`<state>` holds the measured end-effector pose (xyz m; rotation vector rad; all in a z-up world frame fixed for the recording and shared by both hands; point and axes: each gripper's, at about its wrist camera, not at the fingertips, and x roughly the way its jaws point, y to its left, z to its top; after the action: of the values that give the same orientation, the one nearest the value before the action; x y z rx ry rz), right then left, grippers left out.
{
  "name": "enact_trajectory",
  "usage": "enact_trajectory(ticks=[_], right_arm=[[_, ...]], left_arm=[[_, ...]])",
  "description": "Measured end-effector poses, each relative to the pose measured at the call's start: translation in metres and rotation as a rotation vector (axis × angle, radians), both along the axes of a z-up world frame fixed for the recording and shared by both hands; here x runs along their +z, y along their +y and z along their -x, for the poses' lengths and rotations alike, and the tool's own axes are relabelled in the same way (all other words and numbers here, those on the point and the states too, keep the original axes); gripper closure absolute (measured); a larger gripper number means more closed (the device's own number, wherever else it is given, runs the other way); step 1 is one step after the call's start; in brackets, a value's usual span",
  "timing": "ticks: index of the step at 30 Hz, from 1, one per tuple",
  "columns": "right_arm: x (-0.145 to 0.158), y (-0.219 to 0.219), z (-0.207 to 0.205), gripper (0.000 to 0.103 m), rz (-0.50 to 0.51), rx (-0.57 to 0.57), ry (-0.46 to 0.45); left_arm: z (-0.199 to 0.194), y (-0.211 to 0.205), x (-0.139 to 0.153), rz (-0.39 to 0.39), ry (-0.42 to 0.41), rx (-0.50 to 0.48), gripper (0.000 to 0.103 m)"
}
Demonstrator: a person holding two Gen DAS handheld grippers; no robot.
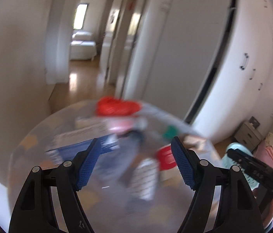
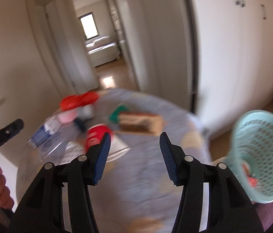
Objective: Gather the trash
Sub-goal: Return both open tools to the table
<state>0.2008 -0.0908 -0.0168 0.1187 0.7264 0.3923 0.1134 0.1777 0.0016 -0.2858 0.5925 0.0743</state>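
Both views are motion-blurred. Trash lies on a bed with a pale grey-blue cover (image 2: pixel 146 167): a red crumpled bag (image 2: pixel 78 100), a red cup (image 2: pixel 95 136), a brown cardboard box (image 2: pixel 142 124), a green scrap (image 2: pixel 118 114) and a blue-labelled plastic wrapper (image 2: pixel 45 134). The red bag (image 1: pixel 117 106), red cup (image 1: pixel 165 159) and wrapper (image 1: pixel 74 149) also show in the left wrist view. My left gripper (image 1: pixel 135 161) is open and empty above the pile. My right gripper (image 2: pixel 134 155) is open and empty above the cover. A mint green mesh basket (image 2: pixel 262 155) sits to the right, with something red inside.
A white wardrobe (image 2: pixel 243 58) stands on the right beside a bedside cabinet (image 1: pixel 249 136). An open doorway (image 2: pixel 101 44) leads down a wooden-floored hall to another room. The other gripper (image 1: pixel 252 167) shows at the right of the left wrist view.
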Motion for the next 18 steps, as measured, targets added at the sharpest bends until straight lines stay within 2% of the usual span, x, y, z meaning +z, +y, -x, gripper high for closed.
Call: enact_trajectory(ticks=[3,8,11,14,18], right_arm=[[-0.009,0.024,0.003,0.054,0.016,0.051,0.02],[-0.017,0.05,0.004,0.054,0.015,0.124,0.051],[-0.021,0.059,0.004,0.054,0.019,0.151,0.061],[-0.025,0.064,0.004,0.054,0.025,0.173,0.069],[-0.027,0.063,-0.001,0.054,0.029,0.168,0.076]], left_arm=[[-0.006,0.031,-0.022,0.007,0.07,0.007,0.031],[-0.038,0.059,-0.063,0.075,0.204,-0.099,0.031],[-0.048,0.055,-0.075,0.056,0.225,-0.119,0.031],[-0.061,0.049,-0.081,0.054,0.244,-0.184,0.028],[-0.075,0.036,-0.083,-0.019,0.27,-0.216,0.029]])
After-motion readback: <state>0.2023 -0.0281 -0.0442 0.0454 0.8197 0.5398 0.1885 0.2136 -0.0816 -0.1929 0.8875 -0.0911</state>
